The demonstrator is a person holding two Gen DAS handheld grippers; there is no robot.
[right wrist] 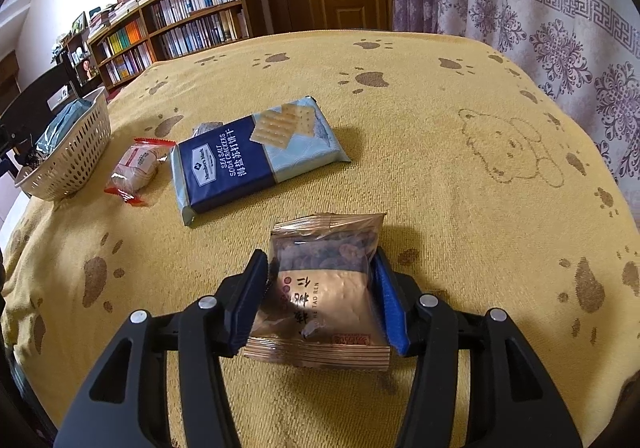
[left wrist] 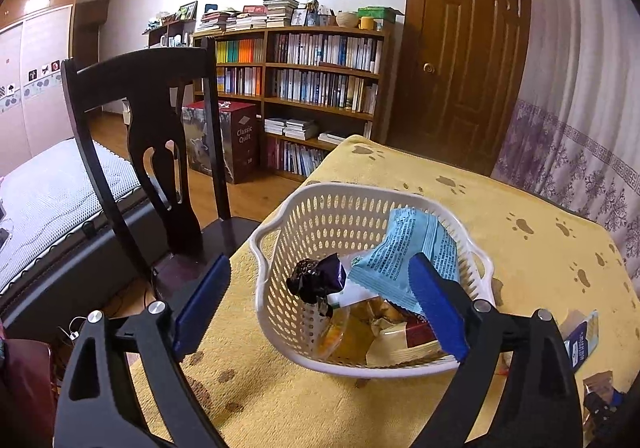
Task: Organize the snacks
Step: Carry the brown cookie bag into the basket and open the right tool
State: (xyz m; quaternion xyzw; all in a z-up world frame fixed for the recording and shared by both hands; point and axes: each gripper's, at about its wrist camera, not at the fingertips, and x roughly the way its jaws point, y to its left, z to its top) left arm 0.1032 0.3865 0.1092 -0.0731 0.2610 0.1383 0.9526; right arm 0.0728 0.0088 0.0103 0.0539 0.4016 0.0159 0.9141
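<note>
Left wrist view looks down into my white perforated basket (left wrist: 320,224), which sits near the corner of the table under a yellow paw-print cloth (left wrist: 520,215). Inside it a light blue packet (left wrist: 404,252) leans against the far wall, a dark purple foil wrapper (left wrist: 316,278) lies beside it, and lower down are a clear yellowish packet (left wrist: 340,336) and a cream-and-red packet (left wrist: 404,340). My left gripper (left wrist: 320,296) is spread wide and holds nothing; one blue pad is outside the basket's left wall, the other over its right side. A dark wooden chair (left wrist: 148,119) stands beyond the table edge, with a bookcase (left wrist: 316,87) behind.

Only the right wrist view shows what lies outside the basket. My right gripper (right wrist: 320,284) is clenched on a copper-coloured walnut snack pouch (right wrist: 324,288), a pad pressed against each side; I cannot tell whether the pouch is lifted off the cloth. Farther off lie a blue Sea Salt Soda Crackers pack (right wrist: 256,155) and, just to its left, a small red-edged clear packet (right wrist: 136,167), between the crackers and the basket.
</note>
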